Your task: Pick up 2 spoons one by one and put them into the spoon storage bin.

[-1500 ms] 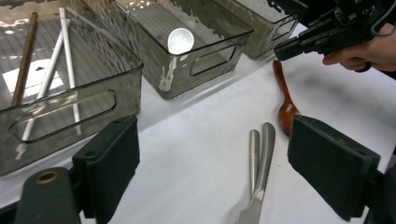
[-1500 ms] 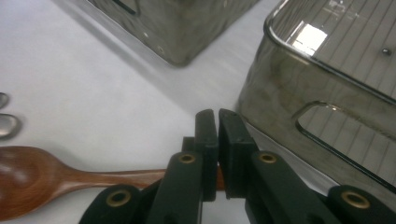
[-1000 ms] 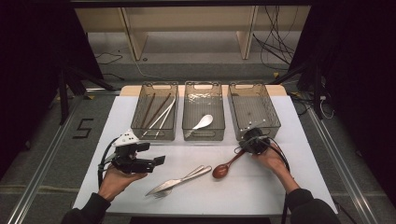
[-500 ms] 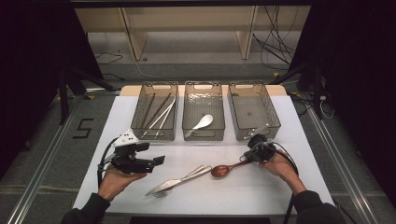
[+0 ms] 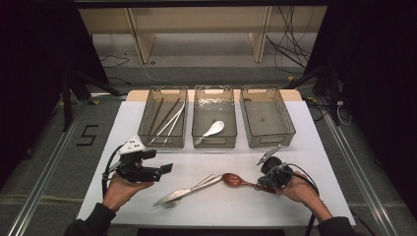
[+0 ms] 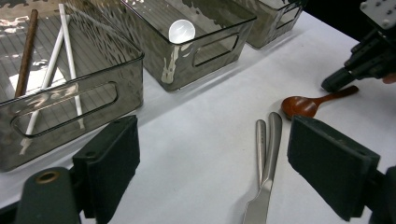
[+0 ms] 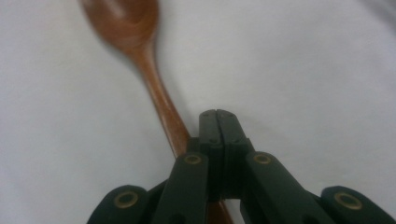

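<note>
Brown wooden spoon point(image 5: 236, 180) dragged leftward

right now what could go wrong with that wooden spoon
The right tongs are shut with the wooden spoon beside and under them, not clearly pinched, so a lift may leave it lying on the table. Its bowl also sits close to the metal knife and fork, so sliding it could nudge them.
</note>
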Demonstrator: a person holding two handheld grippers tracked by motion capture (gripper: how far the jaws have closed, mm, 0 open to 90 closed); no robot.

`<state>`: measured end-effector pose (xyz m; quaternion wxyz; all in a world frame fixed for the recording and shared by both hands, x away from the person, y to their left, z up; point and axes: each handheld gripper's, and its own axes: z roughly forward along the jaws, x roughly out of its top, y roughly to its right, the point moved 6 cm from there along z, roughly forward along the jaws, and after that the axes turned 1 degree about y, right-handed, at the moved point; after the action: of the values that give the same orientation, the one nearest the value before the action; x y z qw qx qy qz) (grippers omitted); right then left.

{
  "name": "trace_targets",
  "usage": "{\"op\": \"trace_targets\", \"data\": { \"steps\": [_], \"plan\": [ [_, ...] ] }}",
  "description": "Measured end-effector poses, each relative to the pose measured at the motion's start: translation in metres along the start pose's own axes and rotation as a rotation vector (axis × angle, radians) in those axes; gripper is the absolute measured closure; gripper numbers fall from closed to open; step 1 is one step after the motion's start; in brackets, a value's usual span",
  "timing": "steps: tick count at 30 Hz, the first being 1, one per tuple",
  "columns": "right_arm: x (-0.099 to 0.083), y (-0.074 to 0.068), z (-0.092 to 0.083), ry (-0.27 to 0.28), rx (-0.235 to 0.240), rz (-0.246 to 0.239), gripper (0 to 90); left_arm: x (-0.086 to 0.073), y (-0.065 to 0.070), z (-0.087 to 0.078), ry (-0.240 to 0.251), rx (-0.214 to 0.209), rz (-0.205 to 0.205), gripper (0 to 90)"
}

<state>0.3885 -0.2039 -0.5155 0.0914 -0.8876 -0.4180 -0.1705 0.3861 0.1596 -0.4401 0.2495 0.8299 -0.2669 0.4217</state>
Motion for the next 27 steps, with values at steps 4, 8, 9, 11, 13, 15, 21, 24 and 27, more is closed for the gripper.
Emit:
{"op": "trace_targets", "data": {
  "steps": [4,8,9,11,13,15,21,24,27],
  "plan": [
    [-0.002,-0.008,-0.003,-0.008,0.013,-0.022,89.8,0.000,0.000,0.000,0.002,-0.001,-0.005,16.4],
    [0.005,-0.009,-0.012,0.053,0.010,-0.016,84.2,0.000,0.000,0.000,0.005,-0.003,0.001,16.4],
    [0.007,-0.010,-0.014,0.074,0.024,-0.023,80.0,0.001,0.000,0.000,0.008,-0.003,-0.001,16.4],
    [0.011,-0.014,-0.017,0.095,0.045,-0.037,67.5,0.001,0.000,0.000,0.013,-0.004,-0.003,16.4],
    [0.014,-0.019,-0.015,0.086,0.046,-0.051,58.7,0.001,0.000,-0.001,0.016,-0.004,-0.001,16.4],
    [0.017,-0.024,-0.012,0.067,0.047,-0.066,54.1,0.002,0.000,-0.001,0.021,-0.007,-0.005,16.4],
    [0.023,-0.032,-0.004,0.023,0.017,-0.114,47.7,0.001,0.000,0.000,0.022,-0.012,-0.003,16.1],
    [0.023,-0.031,-0.001,-0.001,0.015,-0.113,50.3,0.002,0.000,-0.001,0.026,-0.012,-0.002,16.1],
    [0.024,-0.030,0.002,-0.024,0.011,-0.115,56.9,0.002,0.000,0.000,0.029,-0.011,-0.003,16.0]
  ]
}}
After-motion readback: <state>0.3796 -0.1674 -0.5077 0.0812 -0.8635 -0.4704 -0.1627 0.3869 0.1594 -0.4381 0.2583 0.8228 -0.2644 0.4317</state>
